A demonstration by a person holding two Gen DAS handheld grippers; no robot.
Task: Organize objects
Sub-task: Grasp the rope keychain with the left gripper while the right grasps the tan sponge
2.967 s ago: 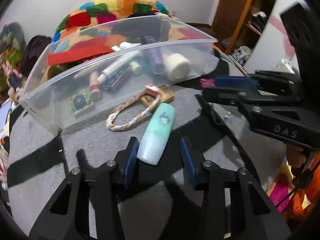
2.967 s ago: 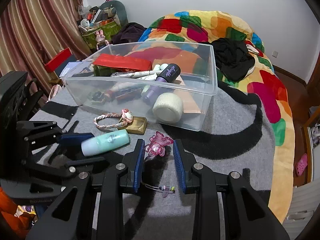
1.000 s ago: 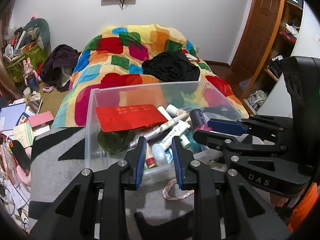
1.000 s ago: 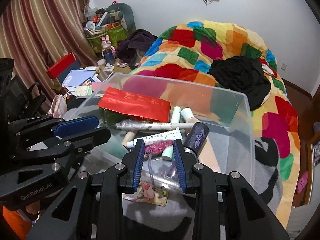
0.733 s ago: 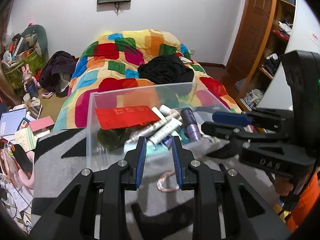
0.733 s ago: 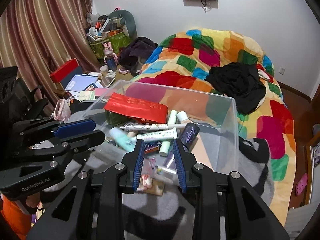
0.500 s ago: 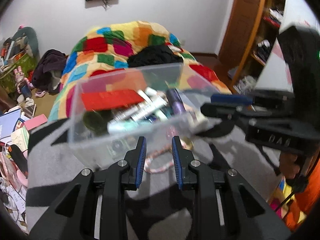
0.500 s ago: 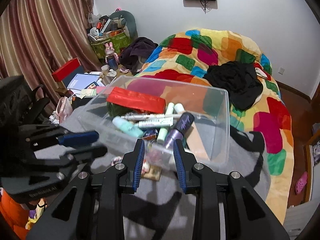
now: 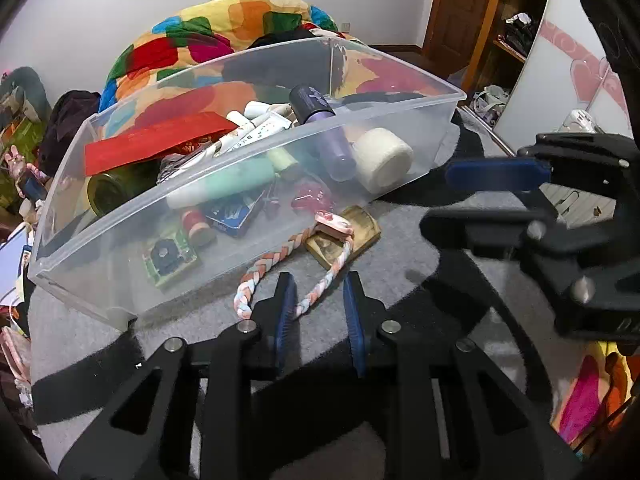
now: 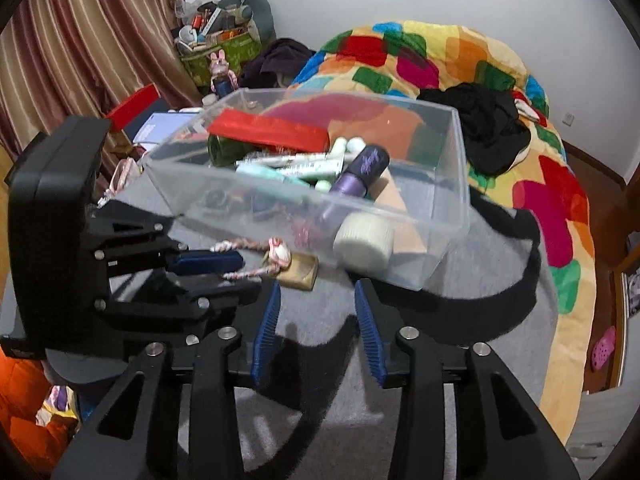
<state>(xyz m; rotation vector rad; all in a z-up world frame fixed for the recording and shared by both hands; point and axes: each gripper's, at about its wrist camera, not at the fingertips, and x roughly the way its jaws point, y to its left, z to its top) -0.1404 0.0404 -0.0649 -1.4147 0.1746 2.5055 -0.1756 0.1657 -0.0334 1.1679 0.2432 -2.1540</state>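
Both grippers are back down over the gray mat after their trip over the clear bin, and the mint bottle and pink trinket that lay on the mat three seconds ago now sit inside it. The left gripper is part open and empty, its pads straddling the near end of the braided cord. The right gripper stands wider, also empty, over bare mat just short of the bin.

Two things remain outside: one braided cord and one gold tin, the cord draped over the tin, both just beside the bin's front wall. I judge the cord to be next. Being limp, it could slip from a shallow pinch, or drag the tin along where they touch. It might also snag on the bin's rim and hang half out.

Counted: one bin, two grippers, two items left to stow.
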